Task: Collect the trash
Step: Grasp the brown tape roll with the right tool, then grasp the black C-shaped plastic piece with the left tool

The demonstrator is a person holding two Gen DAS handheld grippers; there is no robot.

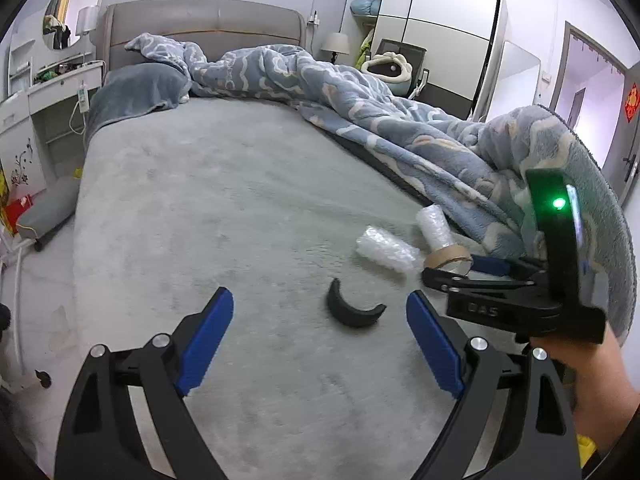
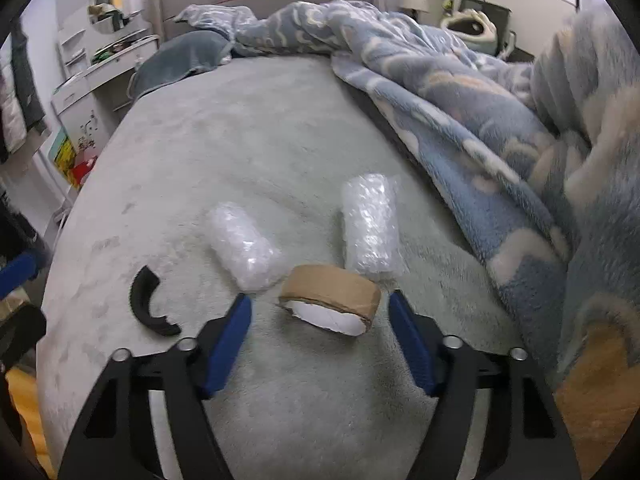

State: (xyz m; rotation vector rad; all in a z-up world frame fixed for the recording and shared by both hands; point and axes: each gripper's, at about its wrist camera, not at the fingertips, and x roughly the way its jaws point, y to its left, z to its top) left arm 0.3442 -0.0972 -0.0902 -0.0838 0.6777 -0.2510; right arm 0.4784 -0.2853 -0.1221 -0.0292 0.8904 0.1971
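Several bits of trash lie on the grey bed cover (image 1: pixel 224 200). A black curved plastic piece (image 1: pixel 348 314) (image 2: pixel 146 304) rests just ahead of my left gripper (image 1: pixel 320 299), which is open and empty. A brown tape roll core (image 2: pixel 330 300) (image 1: pixel 448 259) lies on its side between the blue pads of my right gripper (image 2: pixel 320 299); a small gap shows on each side, so the jaws are open around it. Two bubble-wrap bundles (image 2: pixel 244 248) (image 2: pixel 372 228) lie just beyond the roll. A hand holds the right gripper (image 1: pixel 464 274) at the right of the left wrist view.
A rumpled blue patterned blanket (image 1: pixel 400 120) (image 2: pixel 480 128) is piled along the bed's right side, close to the trash. A dark blue pillow (image 1: pixel 136 92) lies by the headboard. A white dressing table (image 1: pixel 48 100) stands left of the bed, and a wardrobe (image 1: pixel 440 32) at the back right.
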